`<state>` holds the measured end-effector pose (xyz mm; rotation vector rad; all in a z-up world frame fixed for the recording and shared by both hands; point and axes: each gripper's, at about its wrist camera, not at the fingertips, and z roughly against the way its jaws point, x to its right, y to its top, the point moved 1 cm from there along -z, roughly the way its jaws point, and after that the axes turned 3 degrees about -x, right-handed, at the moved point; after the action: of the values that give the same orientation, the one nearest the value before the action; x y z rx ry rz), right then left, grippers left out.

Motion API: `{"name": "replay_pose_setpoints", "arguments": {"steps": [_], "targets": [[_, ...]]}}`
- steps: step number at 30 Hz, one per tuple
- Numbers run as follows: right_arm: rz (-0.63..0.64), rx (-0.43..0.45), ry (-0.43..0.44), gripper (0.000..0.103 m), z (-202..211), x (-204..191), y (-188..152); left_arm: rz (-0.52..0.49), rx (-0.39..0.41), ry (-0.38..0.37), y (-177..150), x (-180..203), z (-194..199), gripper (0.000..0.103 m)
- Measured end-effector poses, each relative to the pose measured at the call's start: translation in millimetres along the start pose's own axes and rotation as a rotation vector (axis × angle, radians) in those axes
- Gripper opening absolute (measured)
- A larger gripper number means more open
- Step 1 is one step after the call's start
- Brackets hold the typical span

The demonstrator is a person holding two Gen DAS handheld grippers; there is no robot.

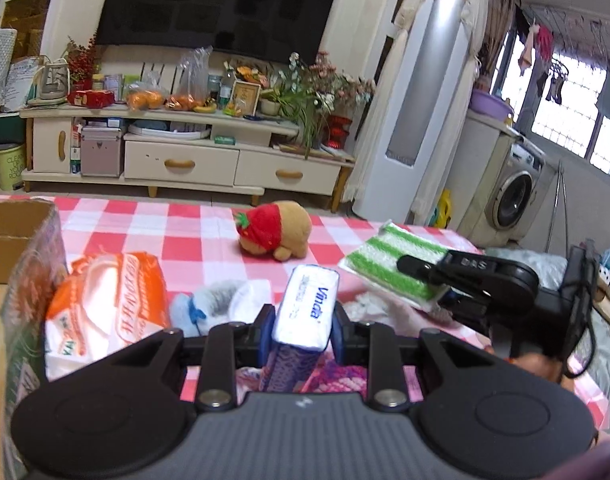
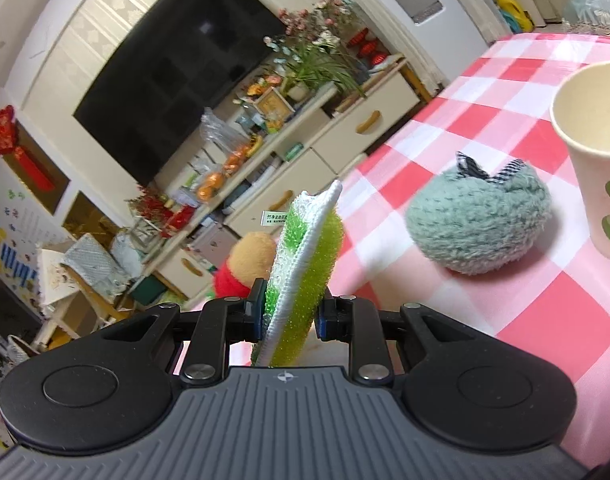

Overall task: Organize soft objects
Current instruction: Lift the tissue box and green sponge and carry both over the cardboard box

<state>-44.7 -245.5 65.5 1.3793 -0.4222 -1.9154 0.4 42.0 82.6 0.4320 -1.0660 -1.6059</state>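
My left gripper point(image 1: 301, 330) is shut on a blue and white Vinda tissue pack point(image 1: 307, 308), held up over the red checked tablecloth point(image 1: 153, 220). My right gripper point(image 2: 289, 314) is shut on a green and white striped scrub pad point(image 2: 305, 264), standing on edge between the pads; the left wrist view shows that same pad point(image 1: 389, 260) lifted at the right in the right gripper point(image 1: 437, 270). A brown plush toy with a strawberry hood point(image 1: 275, 234) lies mid-table. A fuzzy grey-green ball with a checked bow point(image 2: 481, 224) rests on the cloth.
A cardboard box point(image 1: 13, 236) stands at the left, with an orange and white tissue bag point(image 1: 109, 304) beside it. A pale blue sock bundle point(image 1: 221, 304) lies near the left gripper. A paper cup point(image 2: 597, 152) stands right of the fuzzy ball. A TV cabinet point(image 1: 185, 160) lies beyond the table.
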Motion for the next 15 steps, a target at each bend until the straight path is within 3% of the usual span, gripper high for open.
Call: {"name": "replay_pose_setpoints", "arguments": {"steps": [15], "targets": [[0.072, -0.007, 0.113, 0.029, 11, -29, -5, 0.036, 0.102, 0.027, 12, -29, 37, 0.027]]}}
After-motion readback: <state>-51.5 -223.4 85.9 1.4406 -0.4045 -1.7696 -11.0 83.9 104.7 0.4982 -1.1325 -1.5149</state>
